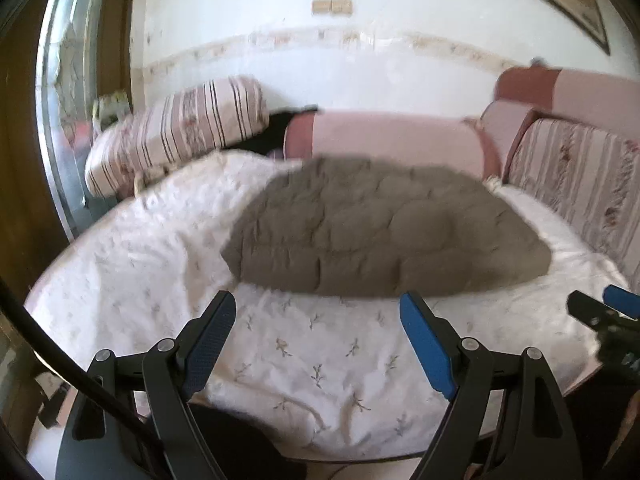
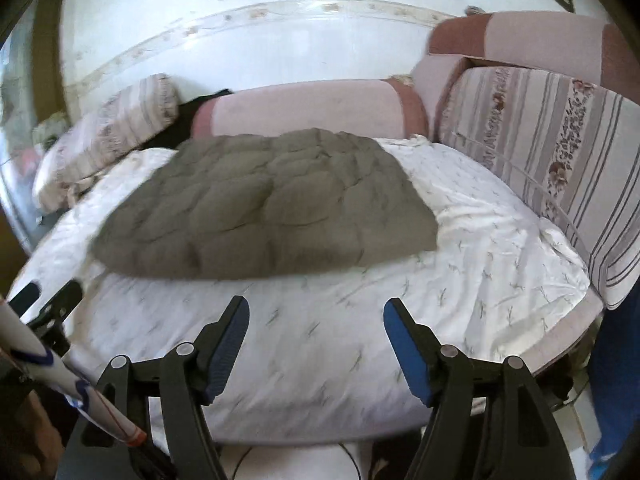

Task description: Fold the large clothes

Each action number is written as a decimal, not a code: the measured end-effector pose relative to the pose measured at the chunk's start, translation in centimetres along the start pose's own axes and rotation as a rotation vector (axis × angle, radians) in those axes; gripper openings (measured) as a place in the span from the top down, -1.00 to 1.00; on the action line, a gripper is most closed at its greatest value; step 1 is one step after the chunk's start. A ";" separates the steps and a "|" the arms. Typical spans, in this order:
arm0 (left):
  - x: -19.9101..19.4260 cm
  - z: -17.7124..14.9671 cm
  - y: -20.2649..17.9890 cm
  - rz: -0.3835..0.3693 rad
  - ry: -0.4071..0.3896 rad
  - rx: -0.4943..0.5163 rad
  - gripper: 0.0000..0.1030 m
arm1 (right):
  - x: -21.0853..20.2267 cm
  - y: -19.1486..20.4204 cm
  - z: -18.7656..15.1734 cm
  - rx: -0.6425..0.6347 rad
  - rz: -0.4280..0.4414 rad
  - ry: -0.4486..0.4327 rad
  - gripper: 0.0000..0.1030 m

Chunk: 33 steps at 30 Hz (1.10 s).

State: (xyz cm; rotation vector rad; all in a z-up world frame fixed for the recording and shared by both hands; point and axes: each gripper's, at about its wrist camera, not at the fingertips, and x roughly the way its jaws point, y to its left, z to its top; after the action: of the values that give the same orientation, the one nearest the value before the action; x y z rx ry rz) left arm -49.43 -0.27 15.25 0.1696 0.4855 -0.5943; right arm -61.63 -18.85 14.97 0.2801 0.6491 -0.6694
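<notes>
We see the grey quilted garment [image 1: 384,236] lying folded into a compact, puffy block on the white bed cover [image 1: 312,364], towards the far half of the bed. Its near edge runs roughly across the view, and a band of bare cover separates it from us. In the right wrist view the same garment [image 2: 264,208] sits left of centre, with white cover [image 2: 480,248] spreading wide to its right.

Our left gripper [image 1: 318,320] hangs over the near edge of the bed with its jaws spread wide, nothing between them, its blue pads well clear of the garment. Our right gripper [image 2: 316,322] does likewise: jaws apart, only the printed cover showing in the gap, not touching the cloth. Each gripper also appears at the margin of the other's view, the right one [image 1: 604,312] at the far right edge, the left one [image 2: 44,300] at the lower left.

Behind the garment a long pink bolster [image 1: 392,136] lies against the wall. To its left a striped floral pillow [image 1: 176,132] leans, with something dark [image 1: 280,128] between the two. Along the right side of the bed stands a striped floral cushion [image 2: 552,168], with pink and rust bolsters [image 2: 520,36] stacked above it. Both views are somewhat blurred.
</notes>
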 end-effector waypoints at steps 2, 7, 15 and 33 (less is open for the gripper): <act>-3.2 1.6 0.0 -0.015 -0.082 0.004 -0.63 | -2.7 0.4 0.5 -0.043 -0.017 -0.046 -0.46; -10.8 6.4 0.7 -0.006 -0.248 -0.005 -0.86 | -10.5 0.0 3.9 -0.029 0.030 -0.219 -0.66; -18.5 8.3 1.9 -0.020 -0.306 -0.029 -1.00 | -18.9 0.1 4.7 0.018 0.086 -0.354 -0.92; -7.7 4.7 0.4 -0.018 -0.004 0.064 -1.00 | -15.7 2.9 2.1 -0.105 0.096 -0.348 -0.99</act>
State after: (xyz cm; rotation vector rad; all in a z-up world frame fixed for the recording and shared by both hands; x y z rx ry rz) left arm -52.89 2.45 23.12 0.2255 0.4650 -0.6281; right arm -68.17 -9.96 26.67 0.0917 0.3337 -0.5723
